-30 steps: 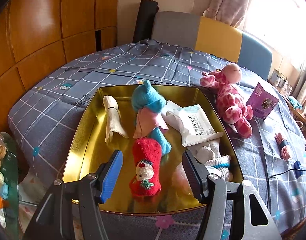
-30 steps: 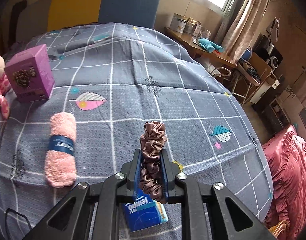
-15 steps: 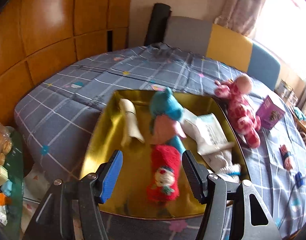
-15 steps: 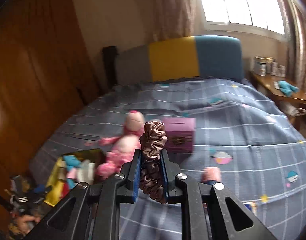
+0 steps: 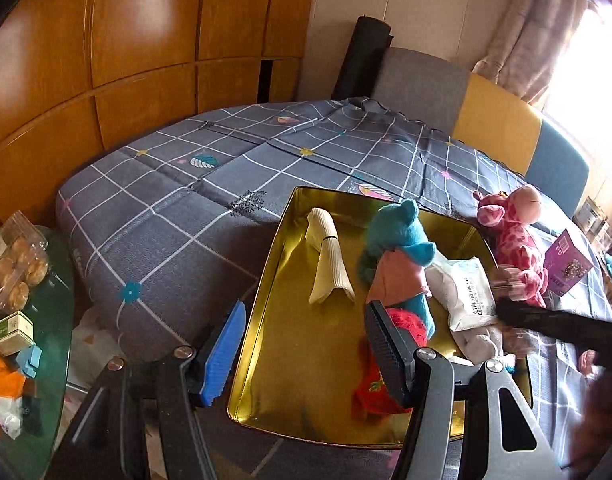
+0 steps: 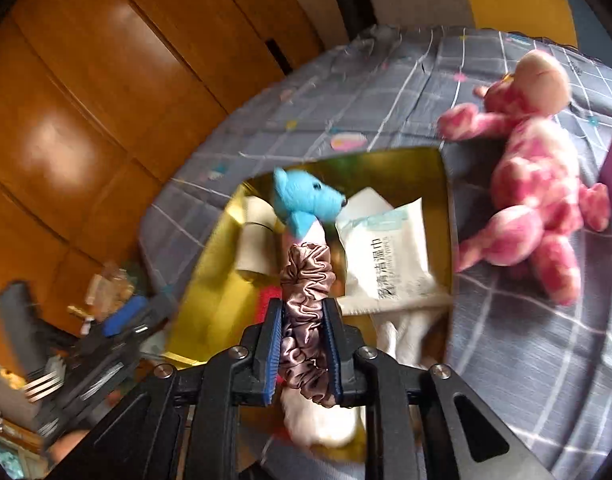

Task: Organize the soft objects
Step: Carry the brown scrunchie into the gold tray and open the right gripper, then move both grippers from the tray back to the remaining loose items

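Note:
A gold tin tray (image 5: 302, 356) lies on the grey checked bedspread and also shows in the right wrist view (image 6: 433, 164). It holds a blue plush (image 5: 397, 236), a cream sock (image 5: 325, 260), a red plush sock (image 5: 385, 376) and a white wipes pack (image 5: 469, 292). My right gripper (image 6: 304, 322) is shut on a brown satin scrunchie (image 6: 306, 280) above the tray. My left gripper (image 5: 302, 344) is open and empty over the tray's near left edge. The right gripper enters the left wrist view at the right, blurred.
A pink spotted plush (image 5: 517, 240) lies right of the tray, also in the right wrist view (image 6: 533, 184). A purple box (image 5: 567, 264) stands beyond it. A green glass side table (image 5: 30, 340) with snacks sits at left. Wooden wall panels are behind the bed.
My right gripper swung with the scrunchie from the bed's far right side over to above the tray. My left gripper drew back and leftward from the tray.

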Available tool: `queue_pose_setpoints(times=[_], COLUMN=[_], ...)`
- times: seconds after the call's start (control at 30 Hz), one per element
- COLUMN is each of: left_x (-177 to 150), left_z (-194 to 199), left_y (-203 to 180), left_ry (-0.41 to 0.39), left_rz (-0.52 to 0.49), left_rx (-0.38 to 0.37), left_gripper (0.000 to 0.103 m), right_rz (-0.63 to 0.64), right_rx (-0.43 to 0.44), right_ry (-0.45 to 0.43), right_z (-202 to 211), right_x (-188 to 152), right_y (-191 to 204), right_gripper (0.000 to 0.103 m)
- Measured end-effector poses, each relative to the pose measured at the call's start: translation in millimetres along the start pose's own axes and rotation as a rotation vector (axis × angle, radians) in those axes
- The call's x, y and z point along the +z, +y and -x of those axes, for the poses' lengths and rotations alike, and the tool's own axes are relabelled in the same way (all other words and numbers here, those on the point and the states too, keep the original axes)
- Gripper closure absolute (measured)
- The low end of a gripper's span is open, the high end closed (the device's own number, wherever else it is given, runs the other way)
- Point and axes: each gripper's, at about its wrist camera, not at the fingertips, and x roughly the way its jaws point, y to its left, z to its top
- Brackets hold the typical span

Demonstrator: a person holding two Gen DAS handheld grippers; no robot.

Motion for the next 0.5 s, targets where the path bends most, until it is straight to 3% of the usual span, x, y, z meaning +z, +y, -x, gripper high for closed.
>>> queue_pose_setpoints(times=[0.2,0.27,0.5], left_x=[-3,-3,-8], left_z=[-6,-8,-8], left_y=[0,-1,-8], left_ry=[0.021,0.025,0.027], left_rz=[0.002,0.001,-0.018], left_rx=[-0.006,-0.003,-0.004], left_gripper=[0.04,0.04,0.04], right_rz=[-0.01,-0.018,0.048], right_rx=[-0.078,-0.063,-0.078], right_ry=[0.079,0.08,0.002], right_z=[-50,-49,-17], right_x=[-4,-7,-17], right_y=[-6,-8,-4], right_gripper=[0.069,0.062,0.062])
